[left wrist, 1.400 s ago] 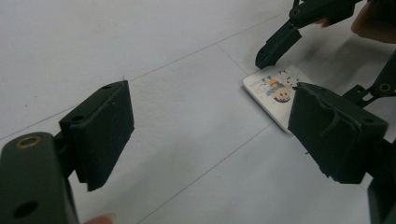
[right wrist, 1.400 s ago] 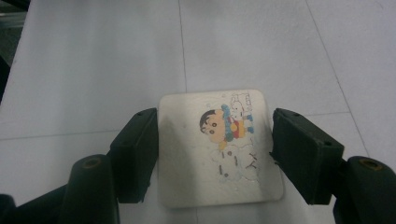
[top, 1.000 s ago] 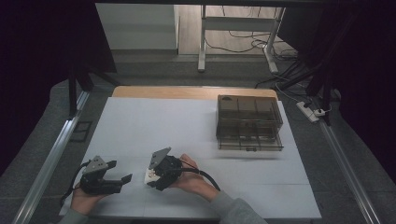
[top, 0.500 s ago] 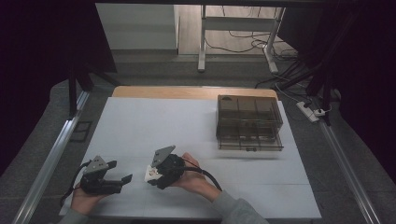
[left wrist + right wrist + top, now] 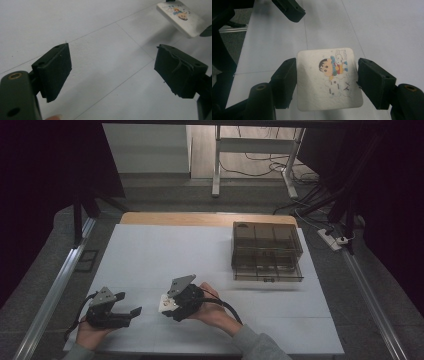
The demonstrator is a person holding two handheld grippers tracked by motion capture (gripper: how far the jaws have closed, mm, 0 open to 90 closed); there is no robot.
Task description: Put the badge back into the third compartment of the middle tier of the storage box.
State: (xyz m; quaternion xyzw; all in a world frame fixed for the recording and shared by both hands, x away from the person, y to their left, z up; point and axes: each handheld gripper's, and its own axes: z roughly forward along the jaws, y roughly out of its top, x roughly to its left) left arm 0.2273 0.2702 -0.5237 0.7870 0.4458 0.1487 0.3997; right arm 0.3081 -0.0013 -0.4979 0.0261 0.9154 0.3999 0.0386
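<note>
A small white square tile (image 5: 328, 78) with a cartoon figure printed on it sits between the pads of my right gripper (image 5: 327, 85), which is shut on its two side edges. From above, the same tile (image 5: 168, 303) is held just over the white table sheet at the front, with the right gripper (image 5: 172, 304) pointing left. My left gripper (image 5: 128, 305) rests at the front left, pointing right towards the tile. Its jaws stand wide open in its own view (image 5: 112, 75) with bare sheet between them, and the tile (image 5: 178, 17) hangs beyond them at the upper right.
A smoky transparent drawer box (image 5: 266, 251) stands at the back right of the white sheet (image 5: 180, 250). A metal rail (image 5: 55, 290) runs along the table's left side. One of the left gripper's fingers (image 5: 289, 10) shows beyond the tile in the right gripper view.
The right gripper with the tile has crept slightly to the right. The left gripper has stayed put.
</note>
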